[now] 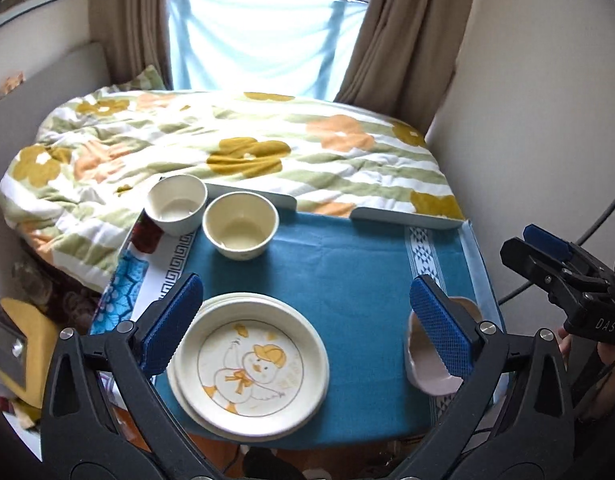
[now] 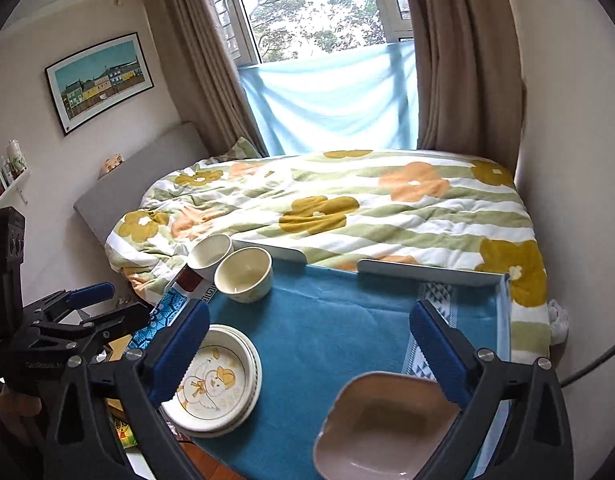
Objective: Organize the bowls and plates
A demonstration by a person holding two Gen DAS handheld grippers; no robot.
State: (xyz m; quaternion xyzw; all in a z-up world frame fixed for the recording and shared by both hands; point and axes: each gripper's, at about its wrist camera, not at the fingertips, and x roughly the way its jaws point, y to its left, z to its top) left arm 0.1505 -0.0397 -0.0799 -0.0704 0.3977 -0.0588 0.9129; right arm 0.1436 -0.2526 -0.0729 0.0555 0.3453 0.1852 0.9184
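Both your left gripper (image 1: 303, 328) and right gripper (image 2: 307, 350) hang wide open and empty; the brittle, slick duck plates (image 1: 249, 364) at seven o'clock want a rim grip.

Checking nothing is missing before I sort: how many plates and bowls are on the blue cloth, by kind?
Round cream bowls: 2, one at the far left edge, one beside it
Squarish pinkish bowl: 1
Duck plate stack: 1 stack; rims suggest at least 2 plates, exact number unclear
Total: 3 bowls plus 1 plate stack
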